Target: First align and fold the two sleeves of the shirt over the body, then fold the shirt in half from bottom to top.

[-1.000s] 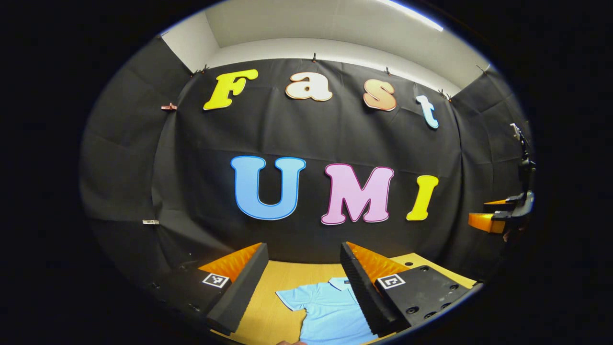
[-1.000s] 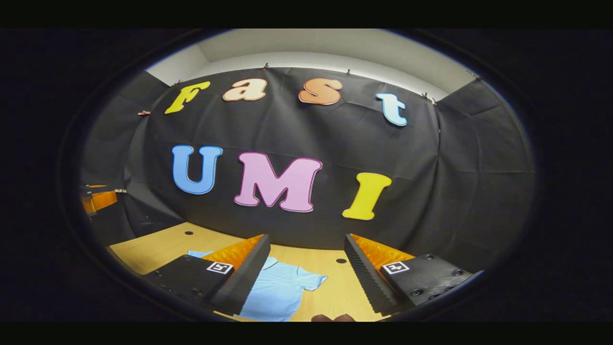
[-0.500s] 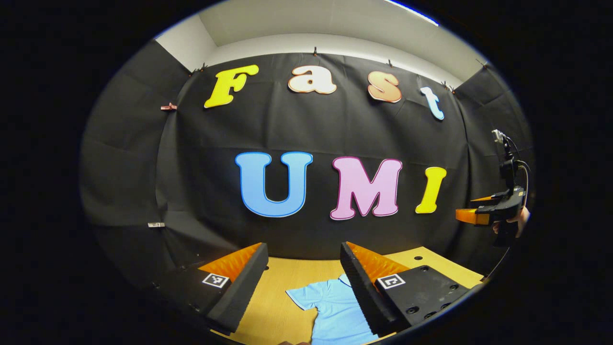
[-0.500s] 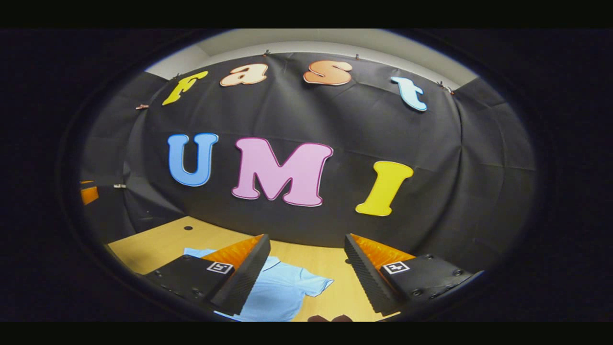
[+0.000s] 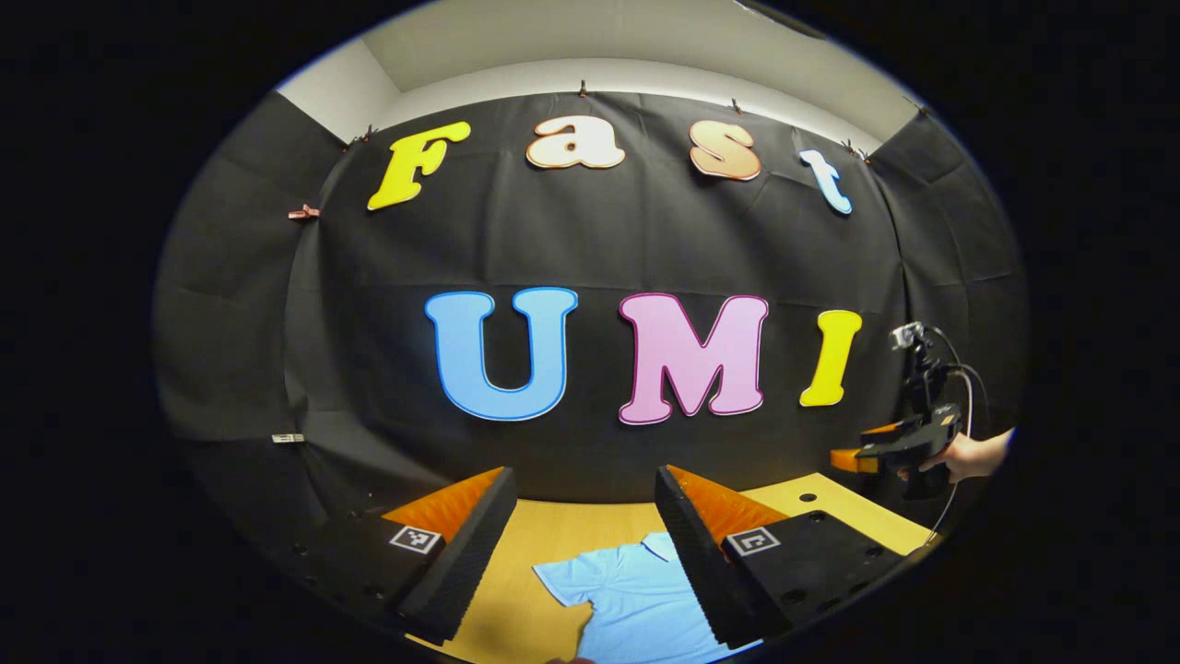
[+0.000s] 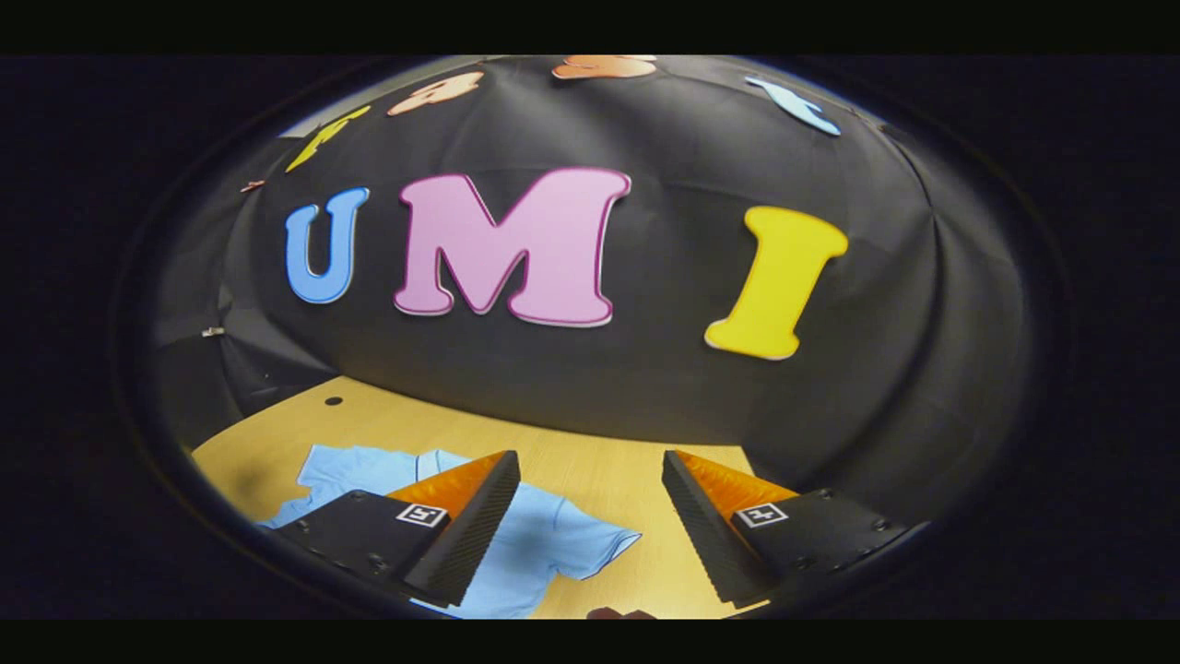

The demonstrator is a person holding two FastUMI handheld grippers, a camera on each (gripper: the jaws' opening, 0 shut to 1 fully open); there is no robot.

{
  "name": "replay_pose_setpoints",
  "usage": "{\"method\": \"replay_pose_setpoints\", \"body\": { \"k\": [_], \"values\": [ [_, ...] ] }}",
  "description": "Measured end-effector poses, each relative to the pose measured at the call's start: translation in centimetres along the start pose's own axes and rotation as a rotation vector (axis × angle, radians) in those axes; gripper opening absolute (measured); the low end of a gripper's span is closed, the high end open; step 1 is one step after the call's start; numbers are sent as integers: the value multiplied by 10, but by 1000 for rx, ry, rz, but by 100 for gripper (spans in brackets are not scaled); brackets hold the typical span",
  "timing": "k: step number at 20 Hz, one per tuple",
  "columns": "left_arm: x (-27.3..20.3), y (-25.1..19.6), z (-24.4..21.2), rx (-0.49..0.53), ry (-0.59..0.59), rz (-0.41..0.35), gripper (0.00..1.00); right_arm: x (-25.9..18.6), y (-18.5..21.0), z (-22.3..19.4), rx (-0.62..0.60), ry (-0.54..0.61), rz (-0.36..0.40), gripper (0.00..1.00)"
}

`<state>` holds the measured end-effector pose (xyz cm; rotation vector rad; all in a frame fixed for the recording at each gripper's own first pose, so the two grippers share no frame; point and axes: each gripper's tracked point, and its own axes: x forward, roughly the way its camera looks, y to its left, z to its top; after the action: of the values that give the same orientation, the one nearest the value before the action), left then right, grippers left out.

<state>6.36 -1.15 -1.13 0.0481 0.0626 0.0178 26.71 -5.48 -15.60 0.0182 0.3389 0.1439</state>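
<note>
1. Shirt (image 5: 636,599): light blue, short-sleeved, flat on the wooden table (image 5: 544,535), collar toward the booth wall. In the left gripper view it sits at 6 o'clock, one sleeve (image 5: 564,581) spread out toward 7. In the right gripper view the shirt (image 6: 544,553) is at 7 o'clock and its other sleeve (image 6: 604,544) points toward 5.
2. Left gripper (image 5: 585,544): jaws wide apart, nothing between them, held above the cloth and not touching it.
3. Right gripper (image 6: 590,521): also spread wide, empty, hovering over the table. In the left gripper view it shows far off at 3 o'clock as the right gripper (image 5: 890,452), carried by a hand (image 5: 963,456), well apart from the shirt.
4. No sleeve is folded yet; the task looks to be at its start, in the approach.
5. Risk: pinching a sleeve too deep could catch the body layer below, so the whole shirt would lift or slide instead of the sleeve folding.
6. Risk: pinching too shallow at the hem could let thin fabric slip out mid-fold and leave a crooked sleeve.
7. Risk: grippers descending unevenly could drag the shirt sideways on the smooth table, spoiling alignment for the bottom-to-top fold.
8. Risk: the collar sits near the wall, so there is little room past it.
</note>
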Motion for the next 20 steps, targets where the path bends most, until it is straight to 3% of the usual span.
{"method": "replay_pose_setpoints", "body": {
  "k": [8,13,20],
  "values": [
    [48,-47,-20,20,78,14,96,93,-21,-109,51,221,80,97],
    [59,-43,-44,-8,155,87,97,118,-20,-175,118,376,127,97],
    [67,-55,-58,6,194,130,97,140,-33,-237,182,504,109,99]
  ]
}}
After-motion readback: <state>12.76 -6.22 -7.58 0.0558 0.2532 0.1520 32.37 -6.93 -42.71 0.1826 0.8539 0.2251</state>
